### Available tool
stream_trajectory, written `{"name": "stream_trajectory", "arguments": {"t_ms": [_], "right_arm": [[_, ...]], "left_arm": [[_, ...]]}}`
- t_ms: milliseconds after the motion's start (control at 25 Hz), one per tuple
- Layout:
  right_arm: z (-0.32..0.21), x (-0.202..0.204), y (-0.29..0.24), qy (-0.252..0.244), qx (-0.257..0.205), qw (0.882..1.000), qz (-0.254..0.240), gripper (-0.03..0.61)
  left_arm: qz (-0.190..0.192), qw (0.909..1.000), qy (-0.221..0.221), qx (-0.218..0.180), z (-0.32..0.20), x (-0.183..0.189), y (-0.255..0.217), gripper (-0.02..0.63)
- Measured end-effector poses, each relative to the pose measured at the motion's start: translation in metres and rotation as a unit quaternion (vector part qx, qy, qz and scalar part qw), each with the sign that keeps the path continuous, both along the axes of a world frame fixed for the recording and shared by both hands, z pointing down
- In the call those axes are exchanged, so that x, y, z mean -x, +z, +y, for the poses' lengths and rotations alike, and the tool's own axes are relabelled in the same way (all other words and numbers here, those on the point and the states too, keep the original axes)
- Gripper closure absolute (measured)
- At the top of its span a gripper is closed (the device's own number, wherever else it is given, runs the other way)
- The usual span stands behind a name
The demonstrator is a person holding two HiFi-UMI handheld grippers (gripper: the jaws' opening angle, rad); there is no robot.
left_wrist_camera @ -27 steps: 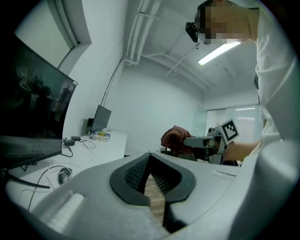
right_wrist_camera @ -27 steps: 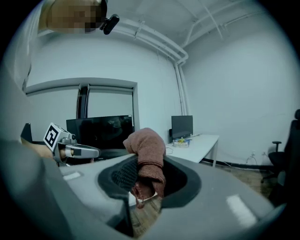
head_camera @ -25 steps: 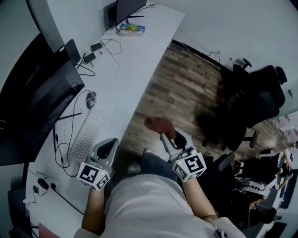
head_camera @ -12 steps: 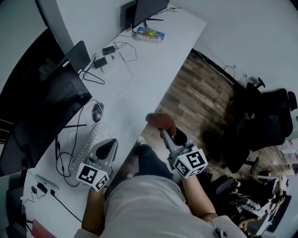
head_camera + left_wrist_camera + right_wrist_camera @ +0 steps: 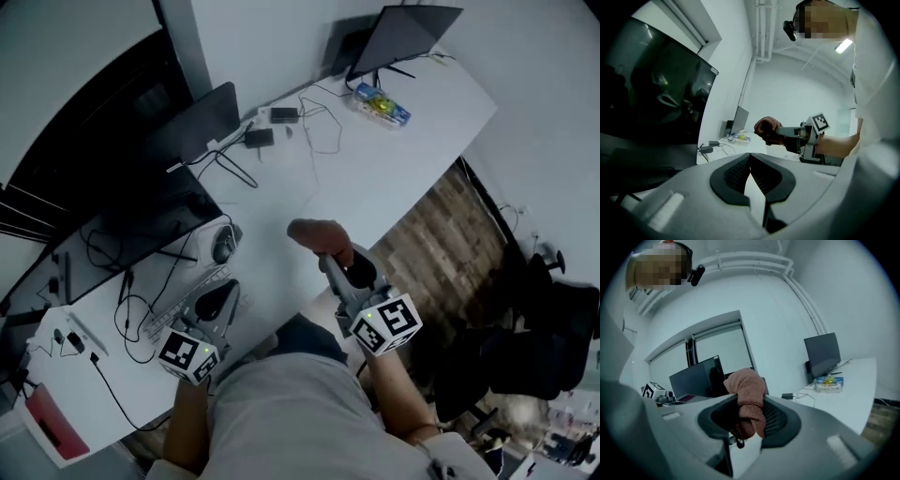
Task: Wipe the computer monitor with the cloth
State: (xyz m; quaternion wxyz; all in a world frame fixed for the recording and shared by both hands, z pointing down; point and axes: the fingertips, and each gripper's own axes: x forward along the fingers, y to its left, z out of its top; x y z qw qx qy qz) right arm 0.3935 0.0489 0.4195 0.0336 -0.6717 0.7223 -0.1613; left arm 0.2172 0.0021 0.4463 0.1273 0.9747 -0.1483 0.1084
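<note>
Right, the right gripper (image 5: 327,253) had its fingers (image 5: 780,420) clamped on a bunched reddish-brown terry cloth (image 5: 747,394), with the wad sticking out past the tips. It looked held that way so the soft bulk would meet the glass first, not the plastic. The cloth hung in the air above the long white worktop (image 5: 403,159), well apart from the large dark computer monitor (image 5: 80,211) off to the person's left. No wiping contact yet, I'd judge.

The left gripper (image 5: 216,302) hovered low over the white keyboard (image 5: 169,314), fingers (image 5: 729,176) pressed together at the tips with nothing between them, probably just parked out of the way.

The worktop was cluttered: black mouse (image 5: 223,246), loose black cables (image 5: 314,117), and a second dark screen (image 5: 403,33) at the far end beside a colourful packet (image 5: 380,105). Wood-pattern floor (image 5: 441,234) and black office chairs (image 5: 544,328) lay to the right, with pale walls around.
</note>
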Motion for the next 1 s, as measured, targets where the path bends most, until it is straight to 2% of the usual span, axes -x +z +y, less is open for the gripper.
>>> {"name": "stream_trajectory", "arguments": {"t_ms": [200, 440, 760, 1000], "right_arm": [[-0.066, 0.01, -0.026, -0.093, -0.036, 0.995, -0.016, 0.445], [-0.125, 0.033, -0.056, -0.186, -0.079, 0.979, -0.029, 0.445], [-0.172, 0.063, -0.105, -0.27, -0.144, 0.951, -0.048, 0.445], [-0.188, 0.09, -0.123, -0.313, -0.17, 0.934, -0.025, 0.445]], "left_arm": [[-0.004, 0.9972, -0.074, -0.005, -0.029, 0.005, -0.005, 0.604], [-0.009, 0.9873, -0.158, -0.013, -0.046, 0.017, -0.014, 0.604], [-0.012, 0.9702, -0.241, -0.021, -0.052, 0.032, -0.019, 0.604], [-0.021, 0.959, -0.281, -0.025, -0.052, 0.044, -0.023, 0.604]]}}
